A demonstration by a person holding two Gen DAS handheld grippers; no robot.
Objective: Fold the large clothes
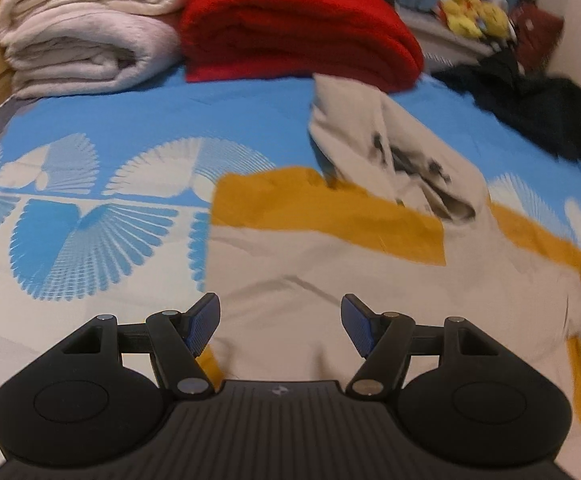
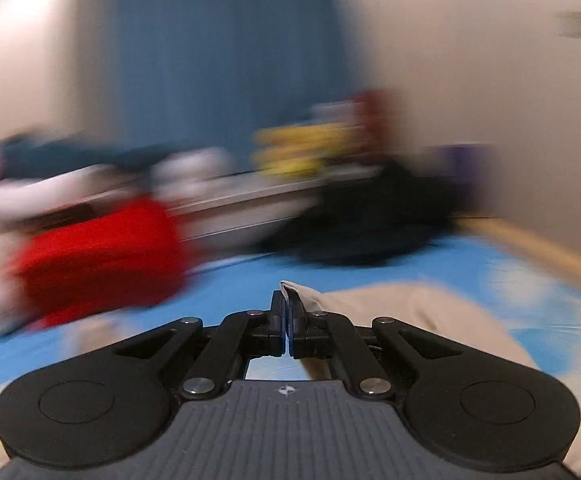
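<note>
A large cream garment with mustard-yellow panels (image 1: 330, 272) lies spread on the blue patterned bed sheet (image 1: 130, 128). Part of it is lifted up in a fold with a dark print (image 1: 394, 148). My left gripper (image 1: 280, 312) is open and empty, low over the cream cloth. My right gripper (image 2: 288, 312) is shut on a cream edge of the garment (image 2: 390, 304), which trails off to the right over the sheet. The right wrist view is heavily blurred.
A folded red blanket (image 1: 290, 28) and folded white blankets (image 1: 86, 36) are stacked at the far side of the bed. A heap of dark clothes (image 1: 530, 104) lies at the far right. Yellow plush toys (image 1: 470, 12) sit beyond, near a wall.
</note>
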